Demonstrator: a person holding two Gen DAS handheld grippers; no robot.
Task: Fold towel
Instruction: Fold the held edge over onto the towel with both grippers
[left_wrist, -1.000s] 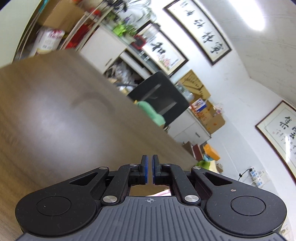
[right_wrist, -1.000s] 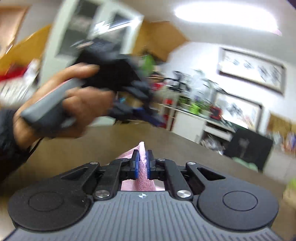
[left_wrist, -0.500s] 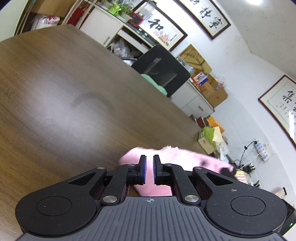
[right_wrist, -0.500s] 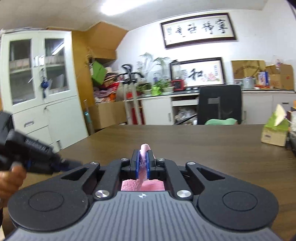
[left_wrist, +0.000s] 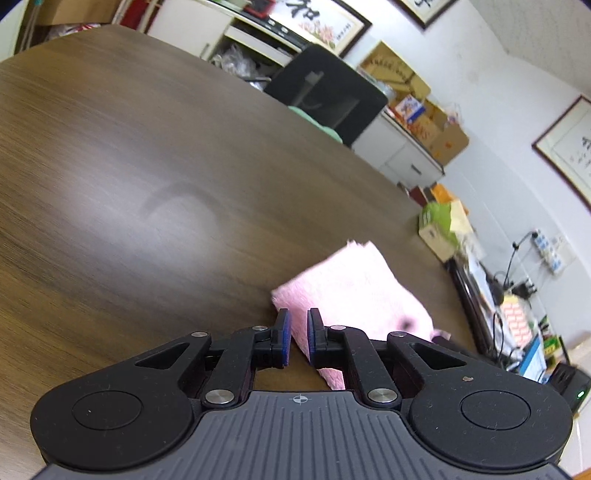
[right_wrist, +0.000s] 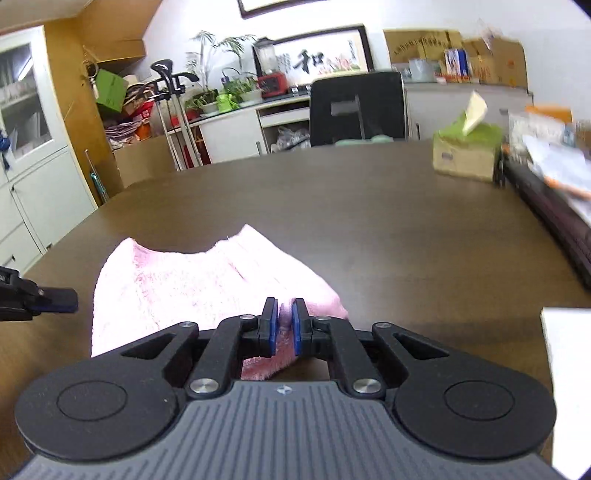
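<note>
Brown table (right_wrist: 369, 206) holds a folded pink towel (right_wrist: 184, 284); left gripper (left_wrist: 297, 334) jaws are opening, nothing pinched. Right gripper (right_wrist: 282, 325) pinches a towel fold; lifting could undo it.

One pink towel (right_wrist: 192, 280), one wooden table (right_wrist: 369, 206), one tissue box (right_wrist: 465, 155), two claws.

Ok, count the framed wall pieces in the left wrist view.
3: the flowered frame above the white cabinet, a frame corner at the top edge, and the right-wall frame. Others may lie outside the view.
</note>
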